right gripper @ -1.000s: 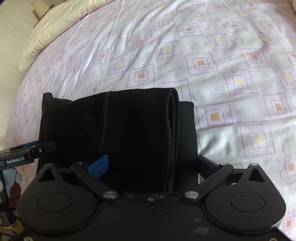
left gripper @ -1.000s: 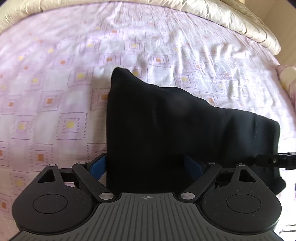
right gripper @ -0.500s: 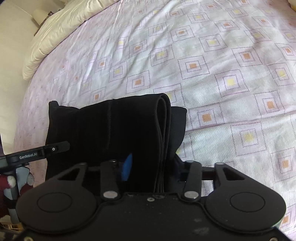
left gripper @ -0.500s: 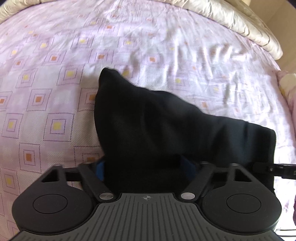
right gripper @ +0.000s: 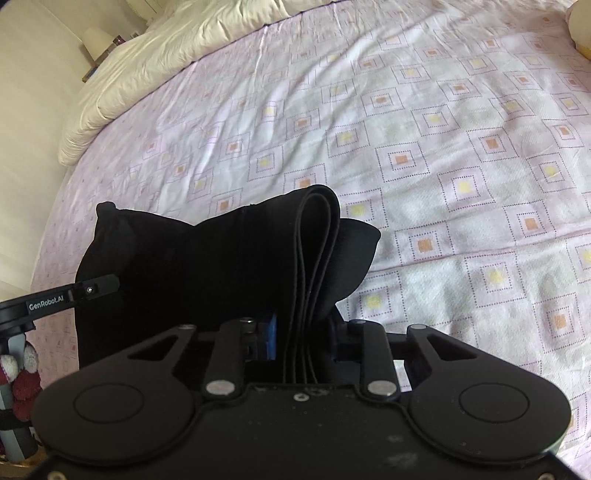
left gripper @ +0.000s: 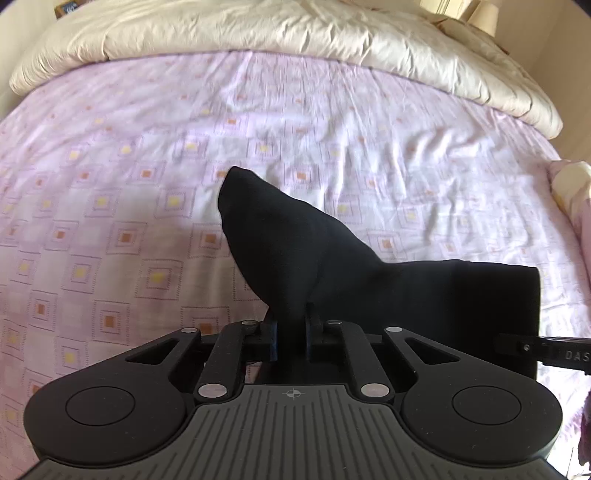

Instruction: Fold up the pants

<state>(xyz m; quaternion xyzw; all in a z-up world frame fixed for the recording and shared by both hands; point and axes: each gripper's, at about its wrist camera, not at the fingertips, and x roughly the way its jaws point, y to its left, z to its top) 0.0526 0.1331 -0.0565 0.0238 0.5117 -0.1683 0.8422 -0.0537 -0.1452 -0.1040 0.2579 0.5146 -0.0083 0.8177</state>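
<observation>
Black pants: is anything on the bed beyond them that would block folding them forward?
Nothing visible. Both the left gripper and right gripper, just closed, pinch the black pants. The patterned sheet ahead lies bare up to the bunched cream duvet at the far edge.

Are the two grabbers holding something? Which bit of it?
Yes. Both have just closed on the black pants. The left gripper pinches a bunched near edge; the right gripper pinches the stacked folded layers at the near edge.
</observation>
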